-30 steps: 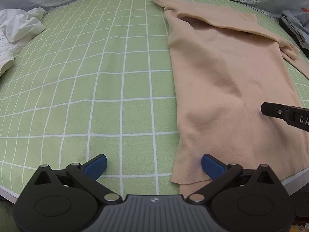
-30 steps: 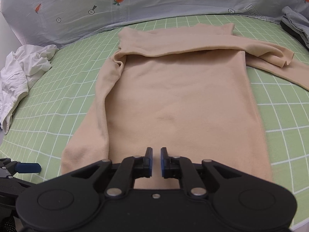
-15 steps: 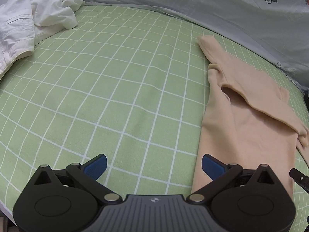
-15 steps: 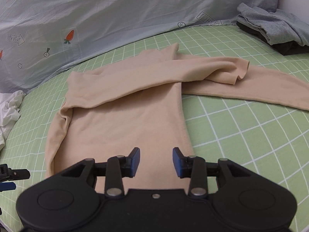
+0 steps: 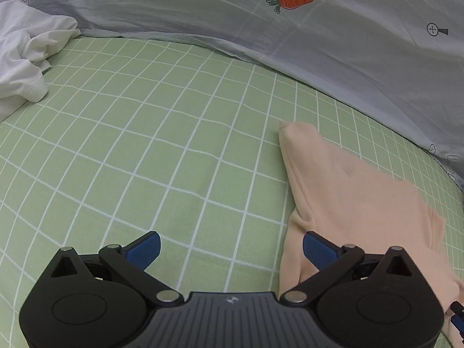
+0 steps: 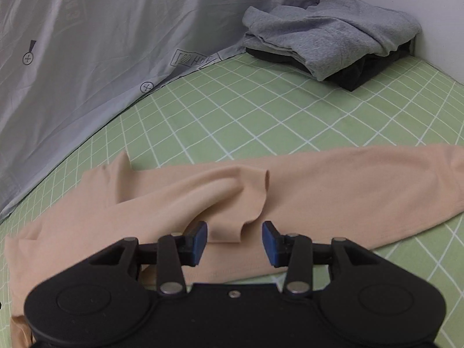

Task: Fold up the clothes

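A beige long-sleeved top (image 6: 179, 197) lies flat on the green checked sheet (image 6: 261, 121). One sleeve is folded across its chest, with the cuff (image 6: 255, 203) just ahead of my right gripper (image 6: 235, 240). That gripper is open and empty above the cloth. The other sleeve (image 6: 362, 185) stretches out to the right. In the left wrist view the top's shoulder corner (image 5: 342, 179) lies at the right. My left gripper (image 5: 230, 249) is wide open and empty over the sheet, its right finger (image 5: 317, 249) above the top's edge.
A crumpled white garment (image 5: 26, 58) lies at the far left. A folded grey garment on a dark one (image 6: 327, 37) sits in the far right corner by the wall. A pale grey printed sheet (image 5: 290, 29) rises along the back edge.
Both grippers have moved up from the hem toward the top's shoulders. My right gripper has gone from nearly shut to open. The left stayed wide open.
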